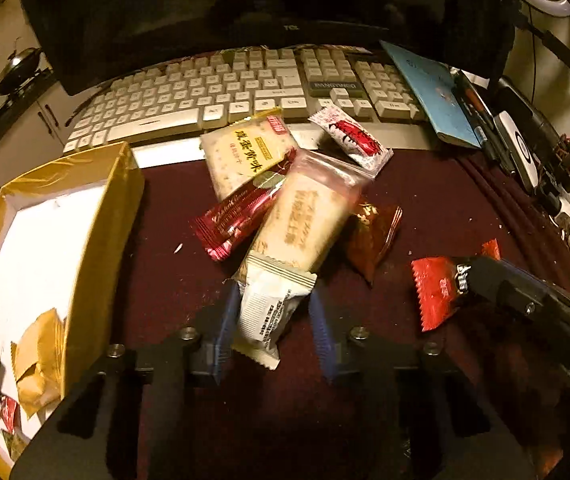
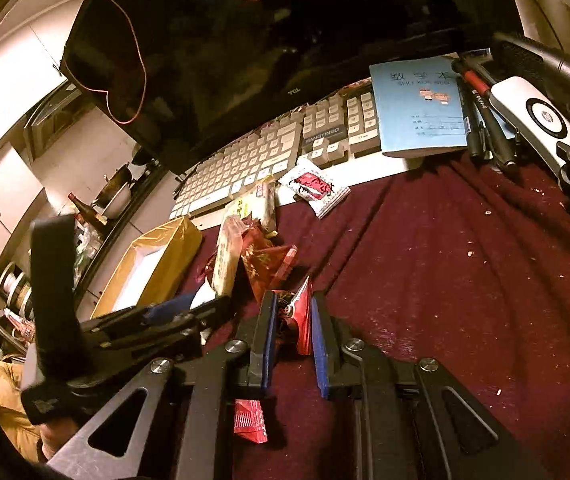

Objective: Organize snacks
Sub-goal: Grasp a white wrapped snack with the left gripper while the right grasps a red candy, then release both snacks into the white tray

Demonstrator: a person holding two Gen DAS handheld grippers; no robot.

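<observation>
My left gripper (image 1: 273, 308) is around the white end of a long cream biscuit pack (image 1: 285, 256), with its blue pads touching the wrapper. The pack slants up over a pile: a cracker pack (image 1: 245, 152), a dark red bar (image 1: 233, 220), an orange-brown packet (image 1: 373, 236) and a white-and-red sachet (image 1: 349, 136). My right gripper (image 2: 291, 316) is shut on a red snack packet (image 2: 299, 312), which also shows in the left wrist view (image 1: 437, 292). A gold box (image 1: 97, 216) with several small snacks inside stands at the left; it also shows in the right wrist view (image 2: 165, 256).
A keyboard (image 1: 245, 88) and a monitor (image 1: 245, 8) stand behind the pile. A blue notebook (image 2: 419, 108), pens and a white device (image 2: 533, 116) lie at the right. The table has a dark red cloth (image 2: 465, 280) with crumbs.
</observation>
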